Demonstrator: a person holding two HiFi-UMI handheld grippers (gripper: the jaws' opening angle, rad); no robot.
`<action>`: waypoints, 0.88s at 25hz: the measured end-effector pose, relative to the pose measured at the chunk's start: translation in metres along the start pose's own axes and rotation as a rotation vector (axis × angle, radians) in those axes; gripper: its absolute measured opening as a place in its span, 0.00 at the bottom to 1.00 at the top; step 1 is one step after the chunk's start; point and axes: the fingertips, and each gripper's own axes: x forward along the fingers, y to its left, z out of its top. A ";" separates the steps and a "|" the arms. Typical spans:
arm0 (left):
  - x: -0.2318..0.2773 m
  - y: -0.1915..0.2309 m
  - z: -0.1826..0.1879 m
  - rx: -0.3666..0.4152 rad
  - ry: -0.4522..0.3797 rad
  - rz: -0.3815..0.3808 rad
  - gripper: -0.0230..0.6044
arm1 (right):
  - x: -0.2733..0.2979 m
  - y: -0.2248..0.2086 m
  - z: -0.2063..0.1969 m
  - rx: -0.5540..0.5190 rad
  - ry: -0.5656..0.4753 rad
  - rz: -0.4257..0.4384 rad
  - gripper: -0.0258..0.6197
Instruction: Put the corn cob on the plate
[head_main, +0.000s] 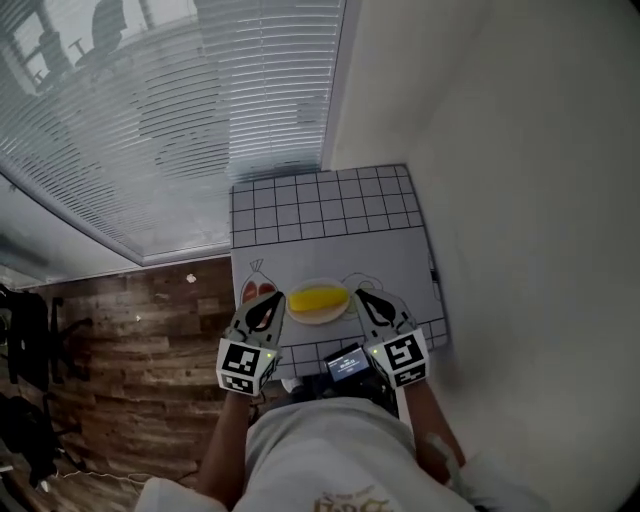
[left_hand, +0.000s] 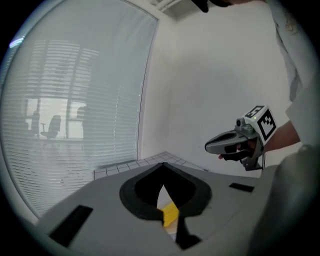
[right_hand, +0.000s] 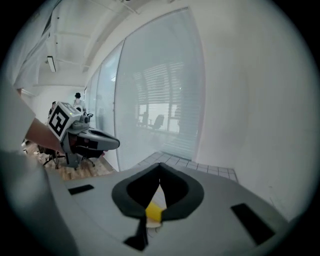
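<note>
Lowest in the frame is a pale cloth shirt (head_main: 330, 450). Just above it sit the left gripper (head_main: 268, 300) and the right gripper (head_main: 372, 298), hard grey shells with checker-marked cubes. They are side by side and angled slightly inward, each with its jaws pressed together on nothing. Between their tips a smooth yellow corn cob (head_main: 318, 298) lies crosswise on a round white plate (head_main: 300, 318). The plate rests on a flat mat (head_main: 320, 205) ruled in black squares. Wood-grain floor (head_main: 130, 330) lies at the left, and slatted blinds (head_main: 150, 120) fill the upper left.
</note>
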 end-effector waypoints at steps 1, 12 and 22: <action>-0.004 0.000 0.008 -0.004 -0.029 0.003 0.05 | -0.003 -0.001 0.009 -0.001 -0.028 -0.019 0.05; -0.034 0.001 0.113 0.063 -0.310 0.107 0.05 | -0.049 -0.012 0.092 0.067 -0.369 -0.072 0.05; -0.019 -0.002 0.109 0.099 -0.269 0.104 0.05 | -0.051 -0.029 0.087 0.028 -0.339 -0.102 0.05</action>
